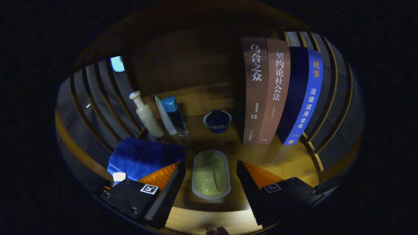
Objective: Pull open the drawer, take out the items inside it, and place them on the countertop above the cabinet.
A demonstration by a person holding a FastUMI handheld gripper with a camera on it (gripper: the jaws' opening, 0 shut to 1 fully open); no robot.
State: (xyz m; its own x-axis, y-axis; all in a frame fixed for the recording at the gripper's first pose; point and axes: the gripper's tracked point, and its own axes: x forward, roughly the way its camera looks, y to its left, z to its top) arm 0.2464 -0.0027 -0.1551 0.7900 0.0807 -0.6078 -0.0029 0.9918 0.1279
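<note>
We see blue towel (143,156) by left finger (168,192), pale bottle (147,114) and blue-capped tube (174,114) upright behind. Gripper (210,192) fingers spread wide, holding nothing. Soap dish (211,174) on wood surface (281,160) between them. Lidded blue bowl (217,120) beyond, books (281,94) right. Risks we judge: shallow rim slipping pads; left finger snagging towel; overreach toppling bottle. Drawer unidentifiable.

Gripper (210,189) fingers (169,192) spread wide apart, gripping nothing.
</note>
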